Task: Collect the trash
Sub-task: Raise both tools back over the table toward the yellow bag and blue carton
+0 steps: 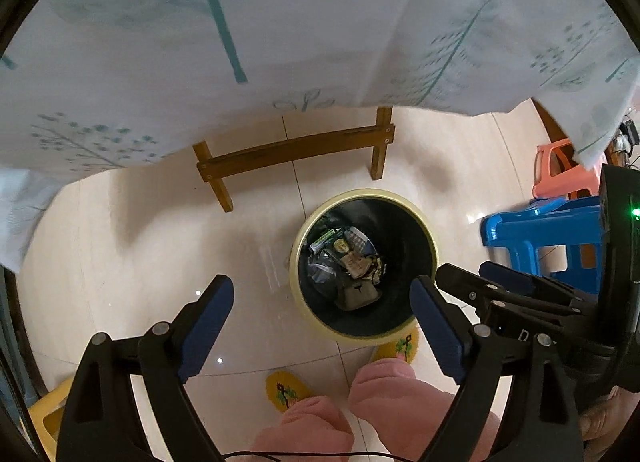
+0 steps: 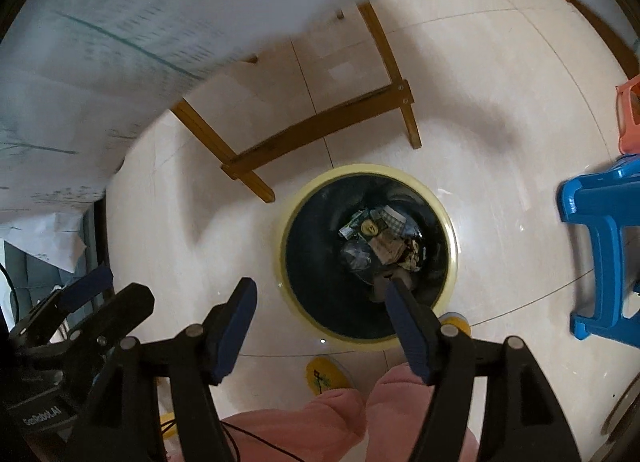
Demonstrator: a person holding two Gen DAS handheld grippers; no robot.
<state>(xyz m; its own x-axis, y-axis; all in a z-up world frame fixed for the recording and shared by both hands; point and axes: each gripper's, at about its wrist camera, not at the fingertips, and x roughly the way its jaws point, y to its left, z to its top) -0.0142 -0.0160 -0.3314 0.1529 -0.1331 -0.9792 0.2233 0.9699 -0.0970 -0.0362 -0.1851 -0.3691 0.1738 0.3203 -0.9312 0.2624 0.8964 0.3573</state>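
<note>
Both tongs hang over the bin (image 1: 362, 266), which sits on the floor by the desk w/ trash (image 1: 346, 258) inside. Left tongs (image 1: 322, 332) are wide open and hold 0 things. Right tongs (image 2: 320, 332) are wide open and empty too. Risk: the bin is right by the person's feet, so 1 step could knock it over and spill the trash.

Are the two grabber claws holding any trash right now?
No. The left gripper and right gripper are both open and empty above the trash bin.
</note>
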